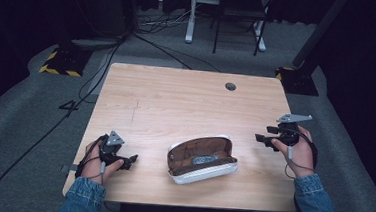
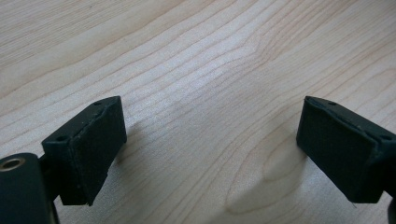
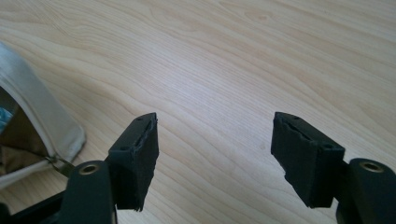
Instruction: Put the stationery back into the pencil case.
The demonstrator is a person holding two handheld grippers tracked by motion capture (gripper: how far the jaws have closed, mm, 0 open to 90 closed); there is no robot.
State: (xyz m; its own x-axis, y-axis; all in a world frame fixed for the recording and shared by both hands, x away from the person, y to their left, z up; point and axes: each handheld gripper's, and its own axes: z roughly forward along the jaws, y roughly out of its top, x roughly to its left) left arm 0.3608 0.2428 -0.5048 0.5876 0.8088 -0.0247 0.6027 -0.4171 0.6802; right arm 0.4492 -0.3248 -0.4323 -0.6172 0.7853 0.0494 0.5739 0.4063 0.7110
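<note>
A white pouch [image 1: 202, 158] with a brown lining lies unzipped near the table's front edge, a small grey object inside it. My left gripper [image 1: 131, 160] rests on the wood to the pouch's left, held by a hand, its jaws wide apart over bare tabletop [image 2: 212, 140]. My right gripper [image 1: 264, 140] hovers to the pouch's right, pointing toward it, also open with nothing between its jaws [image 3: 215, 158]. In the right gripper view the pouch's pale corner [image 3: 42, 116] and zipper end show at the left edge.
The light wooden table [image 1: 176, 100] has a round cable hole [image 1: 230, 86] at its back right. Grey carpet, cables, a stand base with yellow-black tape [image 1: 58, 62] and chair legs [image 1: 231, 34] lie beyond the table.
</note>
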